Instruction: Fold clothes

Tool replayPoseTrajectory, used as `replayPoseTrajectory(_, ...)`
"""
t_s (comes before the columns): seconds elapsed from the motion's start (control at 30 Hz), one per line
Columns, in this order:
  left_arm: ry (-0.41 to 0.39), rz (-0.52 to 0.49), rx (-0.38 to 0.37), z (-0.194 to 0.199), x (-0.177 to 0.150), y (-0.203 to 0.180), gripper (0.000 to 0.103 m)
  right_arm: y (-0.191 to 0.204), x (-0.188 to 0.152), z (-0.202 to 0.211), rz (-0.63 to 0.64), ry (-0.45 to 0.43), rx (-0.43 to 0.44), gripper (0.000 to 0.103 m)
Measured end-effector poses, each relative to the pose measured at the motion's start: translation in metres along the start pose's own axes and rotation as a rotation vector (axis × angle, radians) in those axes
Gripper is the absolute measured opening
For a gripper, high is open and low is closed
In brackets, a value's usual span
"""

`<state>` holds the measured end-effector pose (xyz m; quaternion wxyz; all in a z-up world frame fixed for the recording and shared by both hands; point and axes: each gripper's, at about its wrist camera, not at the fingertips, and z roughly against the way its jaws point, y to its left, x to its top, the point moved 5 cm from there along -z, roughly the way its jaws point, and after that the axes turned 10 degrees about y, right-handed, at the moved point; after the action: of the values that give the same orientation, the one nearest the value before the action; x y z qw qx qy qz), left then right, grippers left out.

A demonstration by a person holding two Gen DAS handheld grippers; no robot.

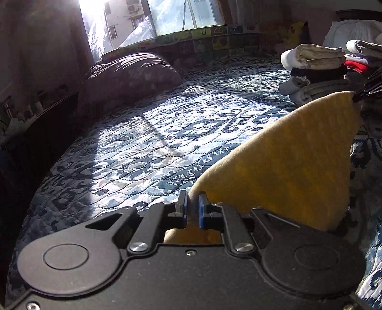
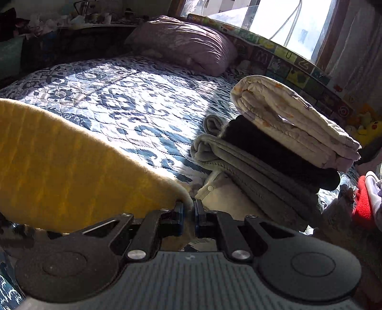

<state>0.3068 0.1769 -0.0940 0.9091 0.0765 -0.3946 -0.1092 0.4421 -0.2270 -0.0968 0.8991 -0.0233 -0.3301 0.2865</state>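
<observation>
A yellow fleece garment (image 1: 286, 164) hangs stretched between both grippers above the bed. My left gripper (image 1: 192, 209) is shut on one corner of it; the cloth runs up and right to the other gripper's tip (image 1: 363, 91) at the right edge. In the right wrist view my right gripper (image 2: 189, 212) is shut on the opposite corner of the yellow garment (image 2: 62, 167), which spreads out to the left. The cloth's lower part is hidden behind the gripper bodies.
A blue-and-white patterned quilt (image 1: 148, 143) covers the bed. A stack of folded clothes (image 2: 274, 145) sits close on the right, also the stack (image 1: 315, 71) in the left wrist view. A purple pillow (image 1: 133, 71) lies by the window (image 1: 167, 16). A red item (image 2: 363, 202) lies far right.
</observation>
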Motion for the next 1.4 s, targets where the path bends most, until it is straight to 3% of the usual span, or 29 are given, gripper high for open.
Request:
replayPoseTrajectory(0.27,0.068,-0.014,0.002,-0.036,0.015,0.012,0.008,-0.005,0.032,-0.053,0.017,0.113,0.034,0.009)
replayPoseTrajectory(0.5,0.110,0.033,-0.021,-0.061,0.013,0.026,0.008,-0.008,0.050,-0.079,-0.023,0.148,0.074,0.009)
replayPoseTrajectory(0.67,0.148,0.060,-0.040,-0.080,0.006,0.029,0.008,-0.005,0.054,-0.094,-0.030,0.181,0.080,0.010)
replayPoseTrajectory(1.0,0.176,0.011,-0.057,-0.086,0.007,0.026,0.008,-0.008,0.048,-0.101,-0.034,0.288,0.105,0.010)
replayPoseTrajectory(1.07,0.196,0.002,-0.050,-0.092,0.006,0.025,0.008,-0.005,0.047,-0.109,-0.048,0.293,0.066,0.013)
replayPoseTrajectory(1.1,0.209,0.007,-0.052,-0.097,0.004,0.025,0.009,-0.005,0.046,-0.112,-0.070,0.294,0.053,0.021)
replayPoseTrajectory(1.17,0.211,0.035,-0.054,-0.099,0.002,0.029,0.013,-0.008,0.045,-0.106,-0.132,0.250,0.054,0.024)
replayPoseTrajectory(1.27,0.161,0.076,-0.003,-0.086,-0.001,0.040,0.029,-0.015,0.042,-0.075,-0.212,0.111,0.039,0.036)
replayPoseTrajectory(1.4,0.099,0.144,-0.010,-0.053,-0.015,0.045,0.031,-0.003,0.031,-0.033,-0.206,-0.067,0.091,0.037)
